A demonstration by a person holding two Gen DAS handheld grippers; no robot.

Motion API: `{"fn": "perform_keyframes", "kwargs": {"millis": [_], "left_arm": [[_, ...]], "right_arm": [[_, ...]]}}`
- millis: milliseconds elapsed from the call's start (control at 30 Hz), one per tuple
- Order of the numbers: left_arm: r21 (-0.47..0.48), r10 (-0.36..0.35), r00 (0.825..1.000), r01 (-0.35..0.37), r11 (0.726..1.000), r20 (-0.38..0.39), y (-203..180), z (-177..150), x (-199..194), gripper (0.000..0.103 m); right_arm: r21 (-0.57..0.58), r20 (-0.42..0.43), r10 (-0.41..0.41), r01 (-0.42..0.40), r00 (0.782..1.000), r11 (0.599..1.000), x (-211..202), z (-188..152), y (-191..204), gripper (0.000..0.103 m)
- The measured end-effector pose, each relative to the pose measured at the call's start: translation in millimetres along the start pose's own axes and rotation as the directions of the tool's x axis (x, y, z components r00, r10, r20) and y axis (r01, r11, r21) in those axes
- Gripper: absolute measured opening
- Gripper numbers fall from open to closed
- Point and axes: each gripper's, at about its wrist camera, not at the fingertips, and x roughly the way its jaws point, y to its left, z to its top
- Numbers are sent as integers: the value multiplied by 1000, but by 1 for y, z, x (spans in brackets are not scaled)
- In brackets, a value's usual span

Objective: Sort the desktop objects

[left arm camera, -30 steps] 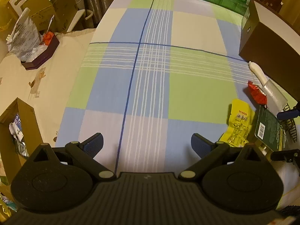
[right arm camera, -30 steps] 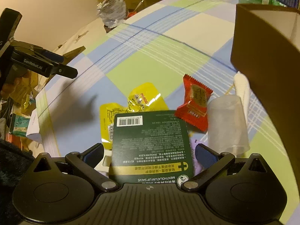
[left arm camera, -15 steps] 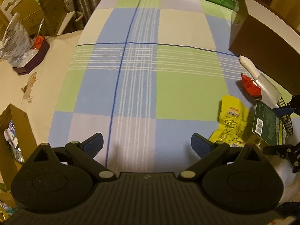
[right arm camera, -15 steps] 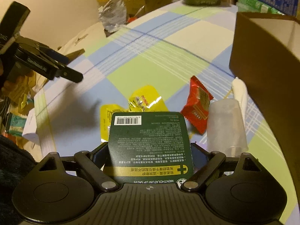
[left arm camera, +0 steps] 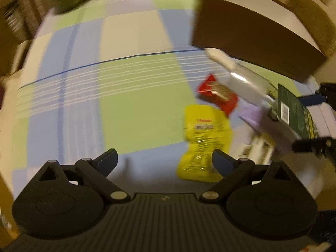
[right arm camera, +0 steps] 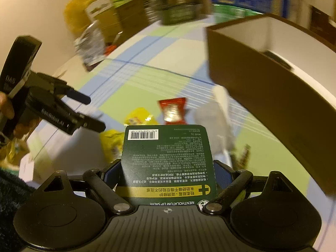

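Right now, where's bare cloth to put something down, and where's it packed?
Free: the green and blue checks of the tablecloth left of the yellow packet, ahead of the left tool, out to the blue line. Crowded: the strip under the brown box, with the red wrapper, clear cup and the green card clamped in the right tool.

A dark green lip-salve card is lifted barcode-end forward, above yellow packets and a red wrapper lying on the checked surface.
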Motion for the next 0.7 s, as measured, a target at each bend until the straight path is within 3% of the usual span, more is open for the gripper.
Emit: {"fn": "perform_keyframes", "kwargs": {"millis": [167,333,533,700], "left_arm": [[123,-58,998,59,991,-8,-18,10,16,93],[203,-95,995,101,974,-40,-30,15,36,76],[309,-142,988,153,938,-58,-39,14,50,73],[403,-162,986,160,901,-30,-47,11,52,70]], "right_arm": [[120,25,-96,92,995,988,-23,-16,-15,87],[228,35,-172,159,985,961,-44,-36,-23,87],[321,38,-237,213,971,923,-58,-55,-23,87],[371,33,-274,243,961,896,-67,-68,-20,87]]}}
